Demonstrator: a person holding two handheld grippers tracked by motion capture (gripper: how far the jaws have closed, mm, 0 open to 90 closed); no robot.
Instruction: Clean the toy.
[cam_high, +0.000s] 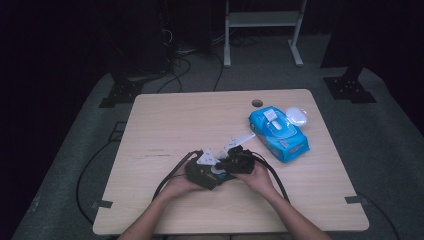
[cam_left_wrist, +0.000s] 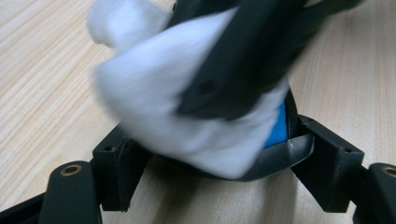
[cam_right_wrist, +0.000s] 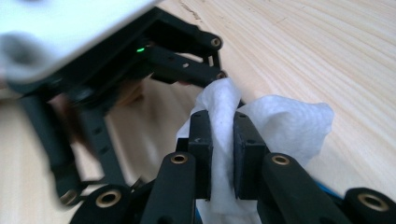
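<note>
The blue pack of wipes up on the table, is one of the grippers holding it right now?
No: in the high view the blue pack of wipes lies alone on the table, apart from both grippers held together nearer the person.

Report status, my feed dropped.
Right gripper shut on white wet wipe. Left gripper holds dark blue-faced object. Blue wipes pack apart, nothing obstructing.

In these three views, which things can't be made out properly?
- High view: what the two tools work on; both hands and the tools cover it.
- Left gripper view: the dark curved object with a blue part between its jaws; the white wipe and the blurred other tool hide most of it.
- High view: the print on the blue pack is too small to read.
- Right gripper view: the wipe's lower end is cut off by the bottom edge.
</note>
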